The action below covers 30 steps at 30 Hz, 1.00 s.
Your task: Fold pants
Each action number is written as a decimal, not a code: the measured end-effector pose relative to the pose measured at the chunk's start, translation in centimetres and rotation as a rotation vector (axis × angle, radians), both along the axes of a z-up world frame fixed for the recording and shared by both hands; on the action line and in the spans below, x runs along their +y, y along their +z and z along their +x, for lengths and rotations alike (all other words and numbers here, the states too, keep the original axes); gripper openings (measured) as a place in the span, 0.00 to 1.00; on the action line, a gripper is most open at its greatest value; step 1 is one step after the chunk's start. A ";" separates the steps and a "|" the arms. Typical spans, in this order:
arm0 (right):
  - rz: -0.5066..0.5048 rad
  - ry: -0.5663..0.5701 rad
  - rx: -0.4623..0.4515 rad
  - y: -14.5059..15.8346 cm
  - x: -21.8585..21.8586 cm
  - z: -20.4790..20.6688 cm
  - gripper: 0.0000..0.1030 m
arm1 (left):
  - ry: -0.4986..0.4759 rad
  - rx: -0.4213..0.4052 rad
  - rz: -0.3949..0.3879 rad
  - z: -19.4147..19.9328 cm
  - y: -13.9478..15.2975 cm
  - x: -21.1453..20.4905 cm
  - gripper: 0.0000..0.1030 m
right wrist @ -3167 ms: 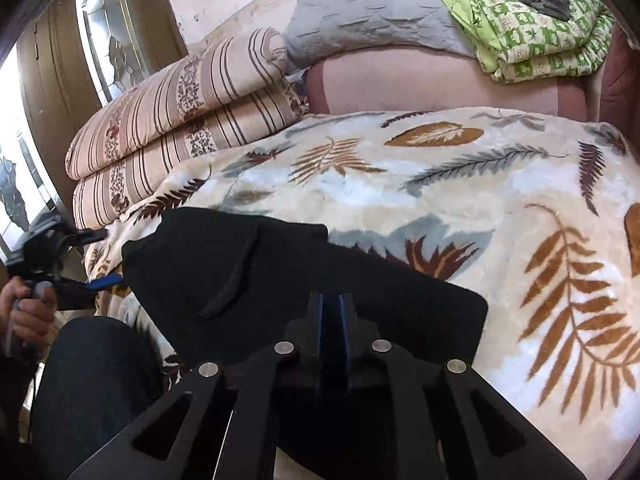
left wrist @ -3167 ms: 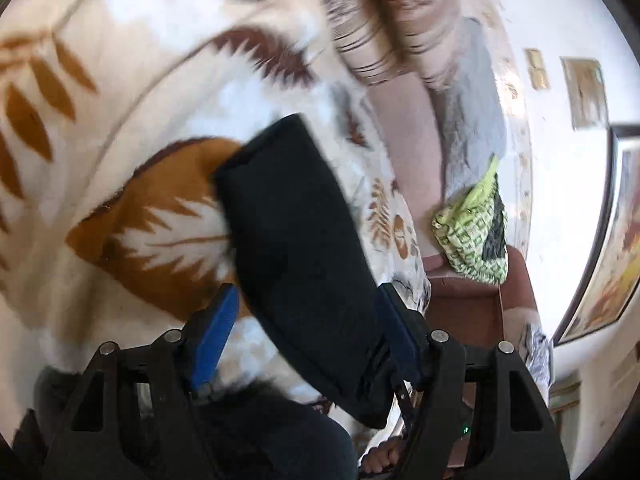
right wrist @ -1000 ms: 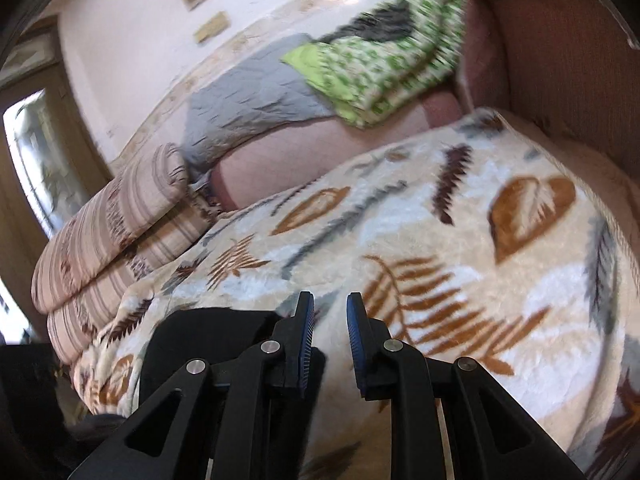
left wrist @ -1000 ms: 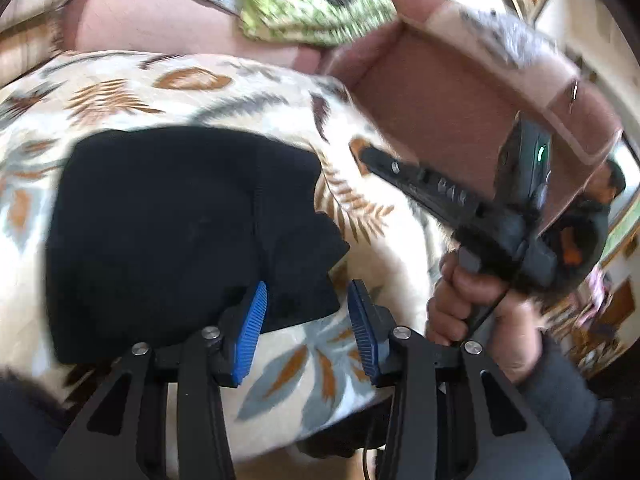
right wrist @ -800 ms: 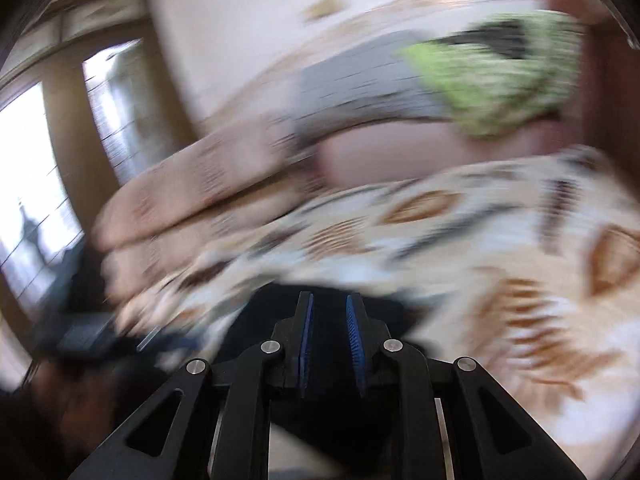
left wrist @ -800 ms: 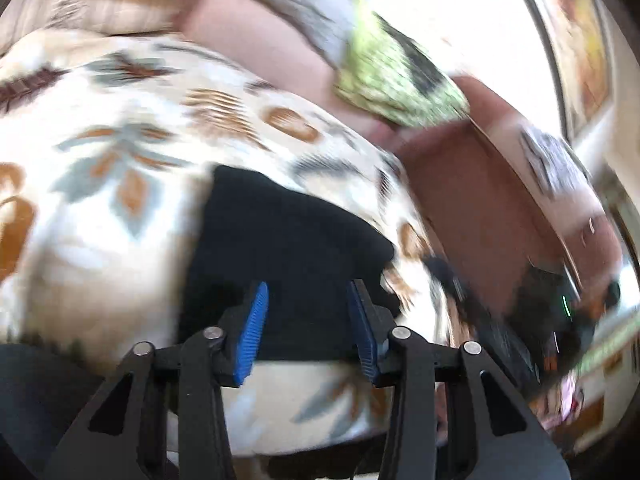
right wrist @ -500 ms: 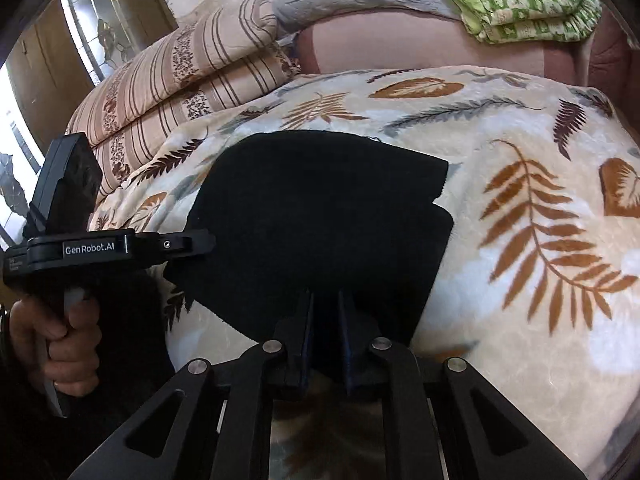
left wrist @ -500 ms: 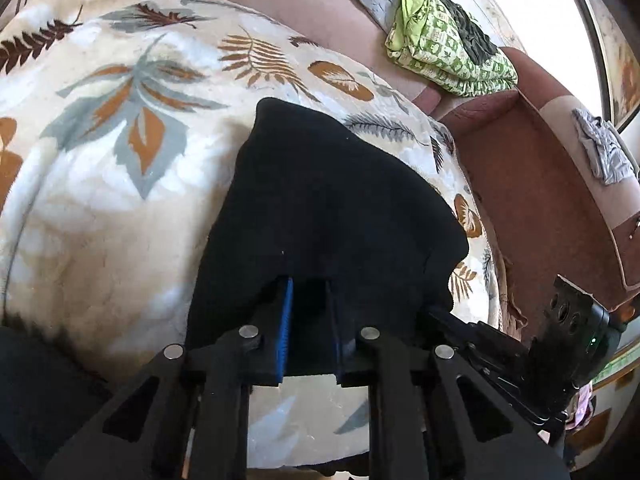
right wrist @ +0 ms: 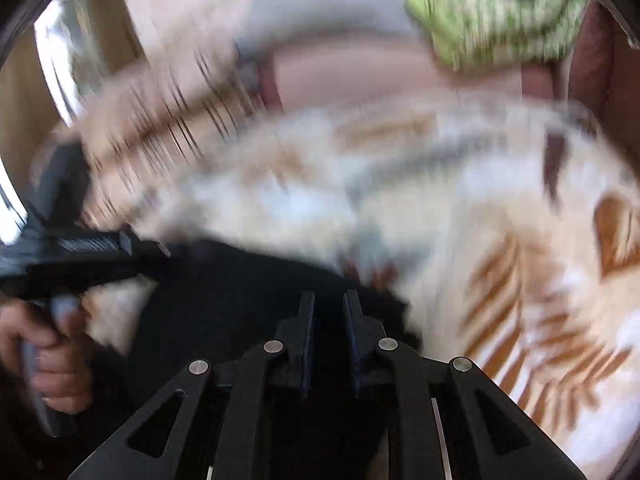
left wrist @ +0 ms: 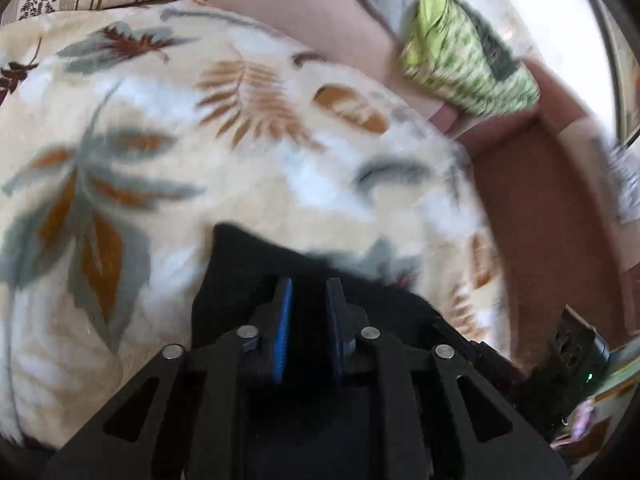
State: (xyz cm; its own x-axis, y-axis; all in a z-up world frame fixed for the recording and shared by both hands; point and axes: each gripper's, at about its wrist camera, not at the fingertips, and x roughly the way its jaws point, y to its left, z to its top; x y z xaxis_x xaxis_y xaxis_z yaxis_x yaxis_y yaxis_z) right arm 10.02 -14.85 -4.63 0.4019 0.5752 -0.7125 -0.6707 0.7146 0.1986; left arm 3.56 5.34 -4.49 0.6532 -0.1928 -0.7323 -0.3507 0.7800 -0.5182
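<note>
We have both grippers clamped on the near edge of the black pants [left wrist: 248, 264]: left gripper [left wrist: 308, 288], right gripper [right wrist: 328, 300]. Half a second ago the cloth spread far across the leaf-print blanket [left wrist: 160, 152]; now it bunches close to us.

Motion smears my right wrist view badly: the striped cushions [right wrist: 160, 120] and the green patterned cloth [right wrist: 492, 12] are only streaks. My left hand [right wrist: 48, 356] on its handle is cut off by that picture's left edge. The black pants [left wrist: 256, 264] run down behind my left gripper [left wrist: 308, 300], so their near edge is hidden, and whether the pads press cloth I cannot tell. The leaf-print blanket [left wrist: 160, 152] is soft with blur.
</note>
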 end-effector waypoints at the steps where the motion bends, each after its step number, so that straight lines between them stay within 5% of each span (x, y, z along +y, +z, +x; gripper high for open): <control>1: -0.008 0.004 -0.001 0.1 0.0 -0.1 0.12 | -0.002 -0.014 0.027 -0.3 -0.1 -0.3 0.14; 4: 0.016 0.006 -0.001 0.0 -0.5 0.0 0.12 | -0.007 -0.002 0.028 -0.1 0.0 -0.3 0.14; 8: 0.214 -0.045 0.056 1.8 -4.4 -0.1 0.19 | 0.009 -0.068 -0.026 -2.4 2.4 1.3 0.15; 9: 0.262 -0.073 0.067 2.1 -5.8 -0.3 0.22 | 0.027 -0.084 -0.018 -3.1 3.0 1.4 0.25; 10: 0.314 -0.097 0.093 2.3 -7.3 -0.4 0.31 | 0.063 -0.109 -0.005 -4.4 3.7 1.9 0.47; 12: 0.400 -0.123 0.170 1.7 -9.3 -0.6 0.37 | 0.128 -0.124 -0.020 -6.3 3.7 2.8 0.60; 17: 0.396 -0.099 0.362 -1.7 -9.2 -0.4 0.39 | 0.145 0.027 -0.286 -6.0 -1.9 3.9 0.60; 21: 0.390 -0.097 0.399 -2.9 -8.8 -0.1 0.42 | 0.119 0.007 -0.329 -5.6 -2.2 3.3 0.64; 24: 0.391 -0.076 0.395 -3.0 -8.0 -0.6 0.44 | 0.129 -0.010 -0.366 -5.8 -2.5 3.4 0.63; 27: 0.373 -0.049 0.350 -1.8 -7.5 -0.9 0.28 | 0.135 0.010 -0.314 -6.0 -1.9 2.9 0.33; 30: 0.381 -0.037 0.277 0.6 -7.3 -0.6 0.26 | 0.099 -0.020 -0.242 -5.9 -0.5 2.3 0.24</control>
